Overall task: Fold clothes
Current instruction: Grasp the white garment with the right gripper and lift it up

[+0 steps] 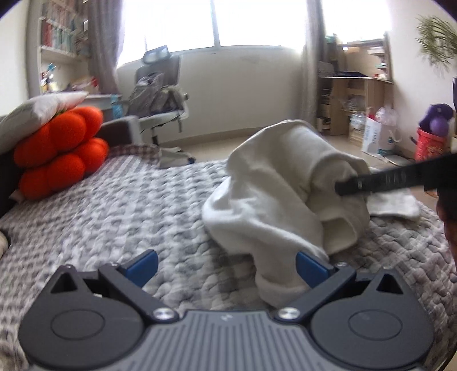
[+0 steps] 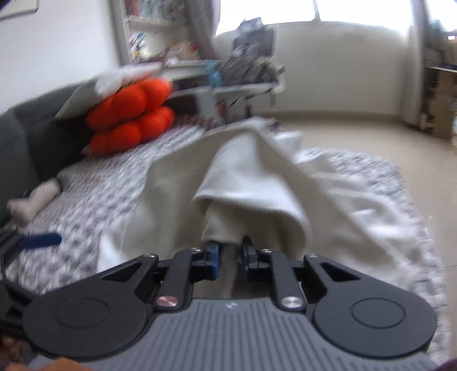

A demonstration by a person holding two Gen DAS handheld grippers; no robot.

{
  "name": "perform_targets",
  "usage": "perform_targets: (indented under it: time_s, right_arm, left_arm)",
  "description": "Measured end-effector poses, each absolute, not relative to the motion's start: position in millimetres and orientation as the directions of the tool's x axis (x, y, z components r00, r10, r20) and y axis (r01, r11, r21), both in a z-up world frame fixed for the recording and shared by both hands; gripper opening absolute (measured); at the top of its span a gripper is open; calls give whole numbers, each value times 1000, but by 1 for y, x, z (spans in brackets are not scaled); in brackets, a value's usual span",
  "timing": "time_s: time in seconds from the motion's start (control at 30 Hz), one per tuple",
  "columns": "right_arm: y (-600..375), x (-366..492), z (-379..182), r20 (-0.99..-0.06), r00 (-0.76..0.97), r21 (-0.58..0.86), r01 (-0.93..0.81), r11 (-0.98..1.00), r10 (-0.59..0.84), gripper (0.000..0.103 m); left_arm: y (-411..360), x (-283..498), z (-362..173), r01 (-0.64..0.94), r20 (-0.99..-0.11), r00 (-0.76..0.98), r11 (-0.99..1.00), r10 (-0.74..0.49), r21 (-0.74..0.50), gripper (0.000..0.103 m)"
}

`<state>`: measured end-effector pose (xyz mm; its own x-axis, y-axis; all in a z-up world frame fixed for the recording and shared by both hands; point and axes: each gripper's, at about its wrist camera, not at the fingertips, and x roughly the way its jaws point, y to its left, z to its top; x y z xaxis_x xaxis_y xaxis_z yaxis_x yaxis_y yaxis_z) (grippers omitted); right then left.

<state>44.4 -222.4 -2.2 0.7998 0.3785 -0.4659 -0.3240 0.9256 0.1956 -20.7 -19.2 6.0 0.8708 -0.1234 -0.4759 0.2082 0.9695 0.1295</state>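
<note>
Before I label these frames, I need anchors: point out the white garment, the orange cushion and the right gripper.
white garment (image 1: 274, 199), left wrist view, on its bunched middle.
orange cushion (image 1: 61, 151), left wrist view, on its centre lobes.
right gripper (image 2: 230, 252), right wrist view, between its fingertips.

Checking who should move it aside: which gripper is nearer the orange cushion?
Left. The left gripper is open over the blanket, on the orange cushion's side; the right gripper holds the white garment farther away.

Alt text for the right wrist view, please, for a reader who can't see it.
The right tool is shut on a lifted fold of a cream garment, which drapes down onto a grey patterned bedspread. An orange cushion sits at the back left, with a bright window beyond; the image is motion-blurred.
</note>
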Motion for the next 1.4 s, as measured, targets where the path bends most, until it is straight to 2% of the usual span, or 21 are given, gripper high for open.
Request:
perform_targets:
  time_s: [0.13,0.33,0.5,0.8,0.87,0.9,0.97,1.0,1.07,1.1,1.17,1.2,1.23,1.27,1.4]
  right_arm:
    - [-230,35,3,-434,833,176,-294,939,342,17]
    - [-248,27,-10,-420,848,248,-235,940,323,17]
    - [-252,28,-5,-407,855,282,-217,935,321,17]
    - [-249,41,-3,-406,870,237,-197,951,281,17]
    - [-250,41,-3,-401,873,233,-195,953,277,17]
    - [-252,41,-3,-398,875,236,-194,952,276,17]
    - [-254,39,-7,-399,872,244,-195,950,282,17]
    - [-254,38,-9,-401,871,247,-197,949,285,17]
    - [-253,36,-14,-406,868,244,-199,949,286,16]
    - [-253,35,-15,-407,868,242,-199,950,285,16]
    - [-254,31,-13,-393,874,239,-203,950,286,16]
    - [-255,28,-9,-372,882,237,-211,948,289,16]
    - [-255,23,-4,-347,891,234,-222,947,294,16]
    - [-256,19,3,-321,898,228,-234,945,300,15]
    - [-257,1,40,-218,924,192,-275,942,314,11]
  left_arm:
    - [-29,-14,11,282,-474,856,955,-206,94,103]
    - [-43,-15,17,378,-428,845,924,-321,53,103]
    - [-52,6,10,367,-480,831,926,-282,91,103]
    - [-55,61,-7,327,-571,798,934,-191,145,103]
    - [-52,67,-8,326,-581,789,938,-201,118,101]
    - [-50,68,-6,328,-581,784,940,-218,90,99]
    - [-46,69,-4,332,-580,776,942,-248,42,87]
    - [-48,65,-5,334,-571,784,941,-243,58,84]
    - [-53,58,-7,339,-553,799,937,-236,89,69]
    - [-54,55,-6,341,-546,803,936,-241,87,65]
    - [-54,49,-4,344,-530,809,936,-253,78,46]
    - [-50,48,-1,343,-522,809,938,-269,49,41]
    - [-46,46,3,343,-514,809,939,-284,20,30]
    - [-41,45,7,342,-505,809,940,-300,-9,24]
    - [-24,38,34,366,-453,807,923,-379,-120,18]
